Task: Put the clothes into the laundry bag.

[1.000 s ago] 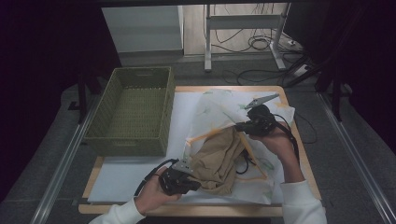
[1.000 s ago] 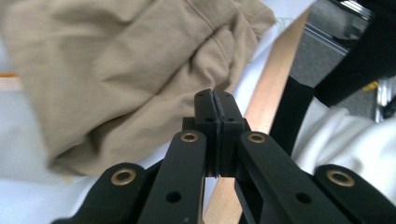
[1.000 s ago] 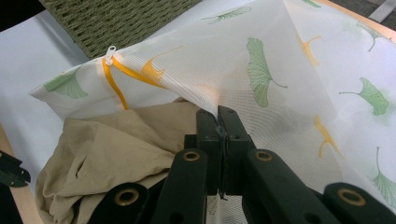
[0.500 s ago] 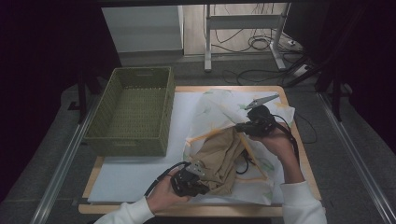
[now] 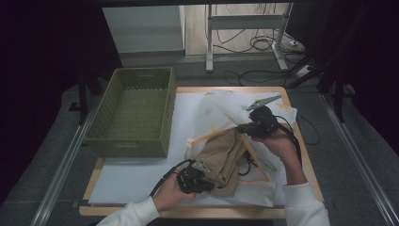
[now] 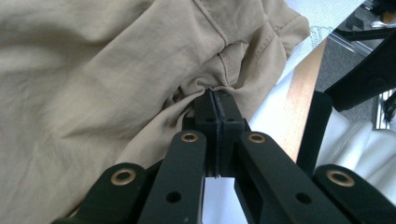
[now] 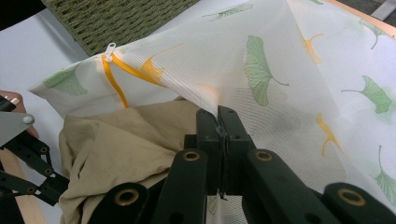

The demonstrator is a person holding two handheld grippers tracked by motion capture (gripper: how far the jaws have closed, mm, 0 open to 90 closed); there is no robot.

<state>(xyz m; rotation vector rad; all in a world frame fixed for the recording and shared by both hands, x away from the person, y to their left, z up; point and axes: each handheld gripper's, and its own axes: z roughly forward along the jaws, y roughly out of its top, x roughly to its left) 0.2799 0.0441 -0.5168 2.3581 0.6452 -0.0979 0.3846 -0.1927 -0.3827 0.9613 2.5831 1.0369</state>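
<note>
I count two grippers, one in each of my hands: my left gripper (image 5: 210, 175) near the table's front edge and my right gripper (image 5: 241, 128) toward its right side. There is one tan garment (image 5: 225, 157), one white mesh bag (image 5: 226, 113) printed with green and yellow leaves, and one orange zipper (image 7: 112, 77) on that bag. One green woven basket (image 5: 134, 141) sits at the back left corner. One wooden table (image 5: 188, 212) carries everything.
</note>
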